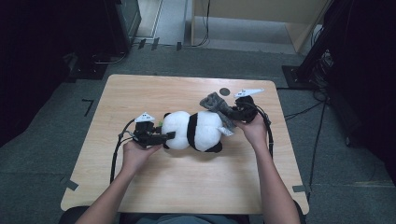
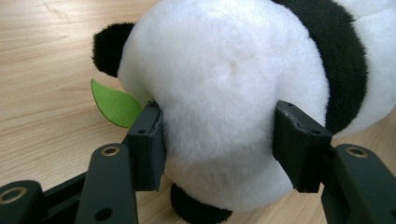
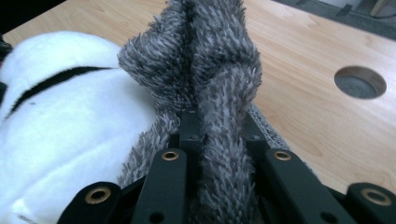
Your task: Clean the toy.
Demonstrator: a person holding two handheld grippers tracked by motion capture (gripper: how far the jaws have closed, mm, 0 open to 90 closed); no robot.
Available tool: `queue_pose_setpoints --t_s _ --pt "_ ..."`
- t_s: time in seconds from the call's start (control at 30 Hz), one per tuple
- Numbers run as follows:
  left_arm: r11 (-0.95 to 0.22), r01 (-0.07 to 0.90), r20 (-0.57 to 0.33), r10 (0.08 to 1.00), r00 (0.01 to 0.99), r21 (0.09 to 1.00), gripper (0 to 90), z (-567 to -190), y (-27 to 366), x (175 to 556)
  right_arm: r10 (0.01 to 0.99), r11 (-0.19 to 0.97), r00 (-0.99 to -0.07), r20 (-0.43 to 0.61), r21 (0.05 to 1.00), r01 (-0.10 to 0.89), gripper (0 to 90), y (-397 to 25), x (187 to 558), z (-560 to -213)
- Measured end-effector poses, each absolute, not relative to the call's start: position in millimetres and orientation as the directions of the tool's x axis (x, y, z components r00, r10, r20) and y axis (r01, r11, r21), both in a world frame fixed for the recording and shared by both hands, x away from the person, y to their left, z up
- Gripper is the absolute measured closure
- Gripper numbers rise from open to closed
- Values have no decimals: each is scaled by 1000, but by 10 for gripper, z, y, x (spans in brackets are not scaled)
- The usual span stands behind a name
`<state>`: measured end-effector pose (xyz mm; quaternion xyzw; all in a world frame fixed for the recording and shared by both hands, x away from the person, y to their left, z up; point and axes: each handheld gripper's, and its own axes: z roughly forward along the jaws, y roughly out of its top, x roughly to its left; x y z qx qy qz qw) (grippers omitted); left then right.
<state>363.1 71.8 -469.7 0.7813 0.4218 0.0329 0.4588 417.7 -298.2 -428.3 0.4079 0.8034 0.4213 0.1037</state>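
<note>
On a wooden table [image 1: 154, 186], a plush panda [image 1: 196, 130] lies mid-table; the left gripper [image 2: 218, 140] clamps its white head while the right gripper [image 3: 219, 135] pinches a grey fuzzy cloth [image 3: 205, 70] at the panda's far end, likely needing draping next.

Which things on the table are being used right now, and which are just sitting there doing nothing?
Being used:
- panda toy, squeezed between the left gripper jaws
- fuzzy grey cloth, pinched in the right gripper

Just there:
- round hole in the table
- green leaf on the panda, not gripped
</note>
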Motion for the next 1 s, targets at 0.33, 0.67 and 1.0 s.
queue_pose_setpoints --t_s 0.33,0.67,1.0 --pt "-228 631 -335 690 642 741 412 -4687 710 3653 798 288 -589 129 776 561 788 -3099 4085 -4150" --pt "-221 635 -336 697 634 740 419 -4677 693 3627 739 344 -669 71 815 466 786 -2743 3972 -3781" --pt "-221 633 -328 704 630 742 421 -4669 631 3609 672 439 -740 25 791 425 786 -2180 4075 -3740"
